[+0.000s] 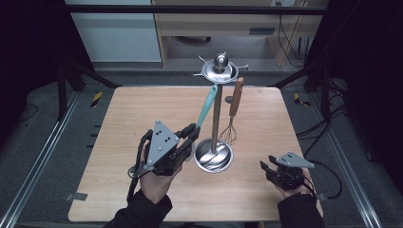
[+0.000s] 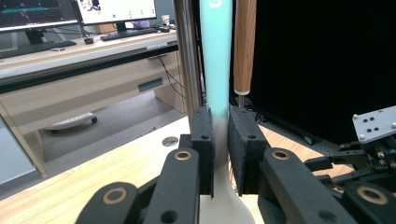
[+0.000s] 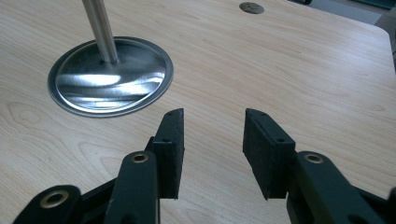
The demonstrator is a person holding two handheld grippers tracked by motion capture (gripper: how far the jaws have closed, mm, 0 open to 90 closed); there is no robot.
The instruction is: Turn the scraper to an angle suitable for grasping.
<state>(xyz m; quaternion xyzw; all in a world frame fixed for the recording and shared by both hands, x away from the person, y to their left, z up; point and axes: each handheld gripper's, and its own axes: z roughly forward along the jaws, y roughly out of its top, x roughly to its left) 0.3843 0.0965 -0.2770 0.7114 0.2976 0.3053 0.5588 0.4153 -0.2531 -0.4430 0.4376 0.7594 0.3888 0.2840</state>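
The teal utensil (image 1: 207, 107) (hung on the steel rack (image 1: 216, 114)) is pinched by the left hand-held gripper (image 1: 190, 135); the right hand-held gripper (image 1: 267, 167) is held spread above the counter (image 1: 142, 109).

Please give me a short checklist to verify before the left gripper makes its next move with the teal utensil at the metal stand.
1. Left gripper closed on the teal utensil: ok, both pads press the handle.
2. Utensil hooked on the stand top: cannot tell, the handle's end reaches the rim but no hook contact is clear.
3. Whisk hanging next to the pole: ok, but close to the utensil, so it might get bumped.
4. Stand base flat on the table: ok.
5. Right gripper open, empty, apart from the base: ok.
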